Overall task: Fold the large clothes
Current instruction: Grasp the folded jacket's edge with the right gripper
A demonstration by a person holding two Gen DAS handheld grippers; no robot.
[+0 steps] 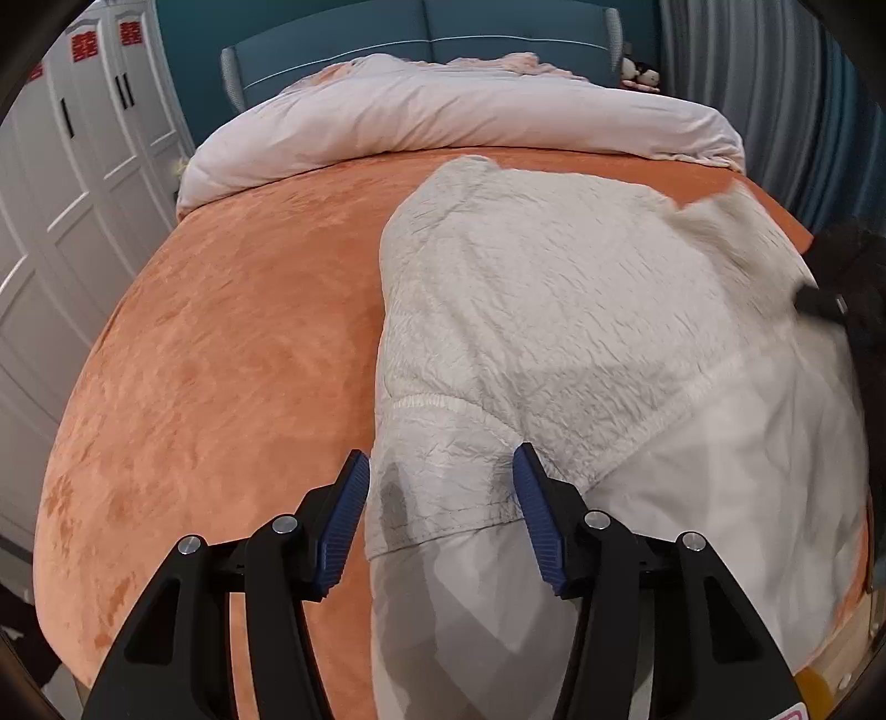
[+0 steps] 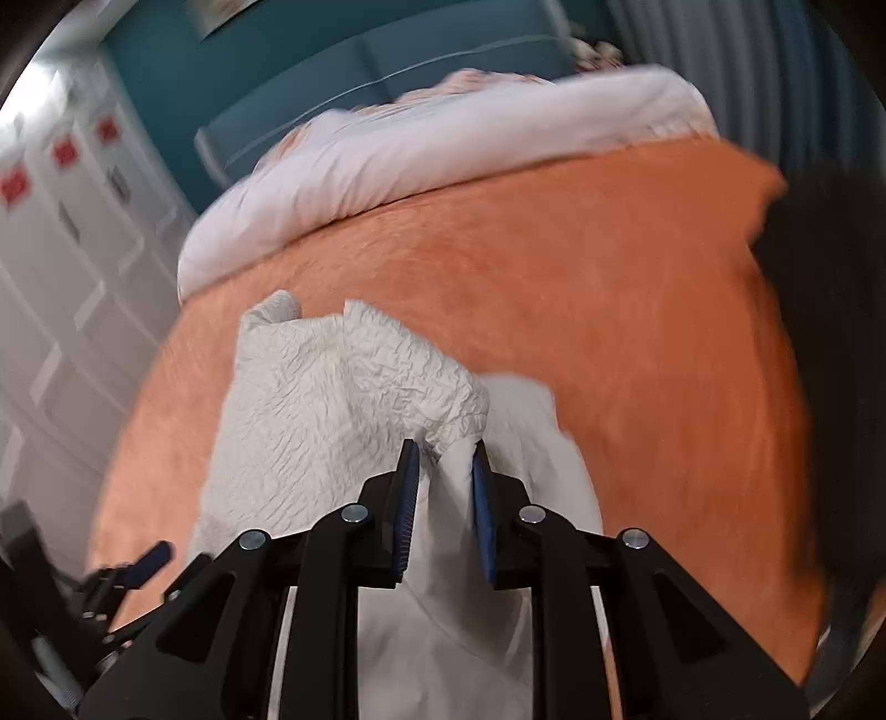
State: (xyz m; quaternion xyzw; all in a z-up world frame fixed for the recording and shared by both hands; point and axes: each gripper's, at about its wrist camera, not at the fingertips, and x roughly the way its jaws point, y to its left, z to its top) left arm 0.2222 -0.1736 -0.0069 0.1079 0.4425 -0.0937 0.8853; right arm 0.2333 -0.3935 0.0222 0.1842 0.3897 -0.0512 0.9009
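Note:
A large white garment with a crinkled outer side and a smooth lining lies on the orange bed cover, reaching the near edge. My left gripper stands open over its near hem. The hem lies between the blue pads, which do not pinch it. In the right wrist view my right gripper is shut on a bunched fold of the garment, held up off the bed cover. The right gripper shows as a dark blur at the garment's right side. The left gripper is at the lower left.
A rolled-back white duvet lies across the far part of the bed, below a teal headboard. White wardrobe doors stand on the left and a blue-grey curtain on the right. Bare orange cover lies left of the garment.

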